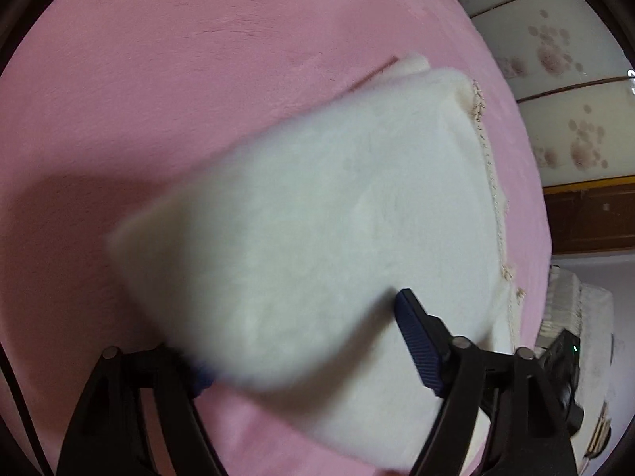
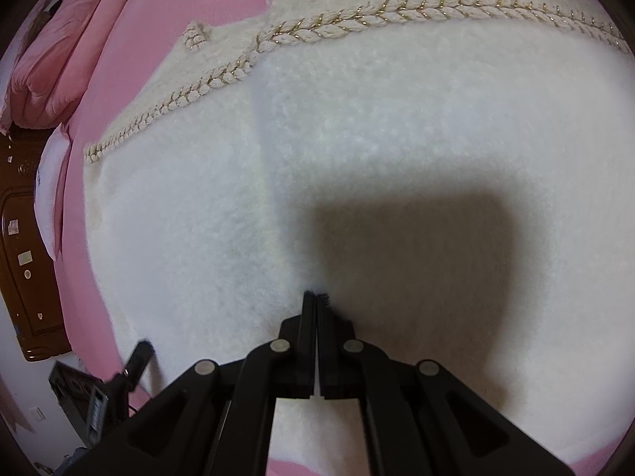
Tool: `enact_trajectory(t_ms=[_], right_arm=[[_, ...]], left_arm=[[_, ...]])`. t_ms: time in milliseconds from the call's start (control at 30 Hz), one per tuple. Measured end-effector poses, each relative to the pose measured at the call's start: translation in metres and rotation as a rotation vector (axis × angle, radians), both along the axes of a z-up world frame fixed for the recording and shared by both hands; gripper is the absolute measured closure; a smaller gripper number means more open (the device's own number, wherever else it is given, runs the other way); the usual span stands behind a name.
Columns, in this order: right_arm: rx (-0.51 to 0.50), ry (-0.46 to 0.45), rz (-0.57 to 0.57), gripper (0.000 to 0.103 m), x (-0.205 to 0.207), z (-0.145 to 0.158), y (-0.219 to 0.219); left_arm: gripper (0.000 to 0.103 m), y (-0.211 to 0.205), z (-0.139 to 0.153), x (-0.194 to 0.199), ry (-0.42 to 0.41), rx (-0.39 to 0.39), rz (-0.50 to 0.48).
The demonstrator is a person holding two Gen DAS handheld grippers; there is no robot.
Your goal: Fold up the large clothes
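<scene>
- Garment (image 2: 357, 150): a thick, fluffy cream-white piece lies spread on a bed (image 1: 198, 79) covered in plush pink fabric; seen from the left wrist, a folded layer of it (image 1: 317, 206) is blurred and raised above the bed, casting a shadow on the pink cover.
- Braided cream trim (image 2: 329, 27) threaded with thin gold strands runs along the garment's edge and bends down its left side; a short piece of the same braid sits just beside it.
- Pink pillows (image 2: 51, 63) are stacked at the head of the bed, next to dark carved wooden furniture (image 2: 24, 261).
- Pale wall panels (image 1: 555, 51) printed with dusky floral patches stand past the bed's far edge, with brown wood below them.
- Left gripper (image 1: 301, 345): its jaws stand wide apart, released, with the blurred fold of the garment between them; the blue ribbed pad (image 1: 416, 341) on the right finger lies clear of the cloth.
- Right gripper (image 2: 317, 297): its black jaws are clenched together, tips pointing down at the garment's fluffy surface, nothing visibly pinched between them.
</scene>
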State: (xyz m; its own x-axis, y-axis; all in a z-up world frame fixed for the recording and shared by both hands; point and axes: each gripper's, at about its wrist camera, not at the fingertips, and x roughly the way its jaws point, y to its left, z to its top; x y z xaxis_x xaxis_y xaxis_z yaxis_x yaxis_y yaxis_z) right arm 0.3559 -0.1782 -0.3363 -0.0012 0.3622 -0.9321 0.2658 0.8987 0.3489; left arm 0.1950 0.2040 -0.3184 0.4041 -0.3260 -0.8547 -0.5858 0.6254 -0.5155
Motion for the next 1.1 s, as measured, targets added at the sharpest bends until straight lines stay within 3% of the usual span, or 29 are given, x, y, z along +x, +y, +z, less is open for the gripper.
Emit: enact_trajectory(t_ms=[133, 400, 667, 800, 867, 900, 1033, 1100], right_arm=[[0.008, -0.009, -0.006, 0.103, -0.003, 0.001, -0.002], [0.033, -0.03, -0.013, 0.103, -0.011, 0.002, -0.008], [0.066, -0.052, -0.027, 0.103, -0.017, 0.001, -0.02], [0.104, -0.06, -0.034, 0.103, -0.018, -0.001, -0.028], [0.125, -0.07, -0.04, 0.103, -0.02, -0.002, -0.033], [0.131, -0.077, -0.04, 0.103, -0.022, -0.002, -0.035], [0.158, -0.115, -0.059, 0.103, -0.03, -0.002, -0.042], [0.177, -0.145, -0.067, 0.103, -0.035, -0.002, -0.045]], left_arm=[[0.024, -0.013, 0.01, 0.02, 0.034, 0.075, -0.012], [0.027, -0.013, 0.021, 0.009, 0.037, 0.107, -0.012], [0.045, -0.028, 0.036, 0.007, 0.039, 0.193, -0.015], [0.055, -0.033, 0.046, 0.006, 0.063, 0.286, -0.016], [0.075, -0.041, 0.054, 0.006, 0.067, 0.358, -0.023], [0.079, -0.047, 0.062, 0.004, 0.058, 0.407, -0.025], [0.085, -0.064, 0.088, -0.011, -0.046, 0.498, -0.021], [0.086, -0.083, 0.109, -0.015, -0.121, 0.594, -0.099]])
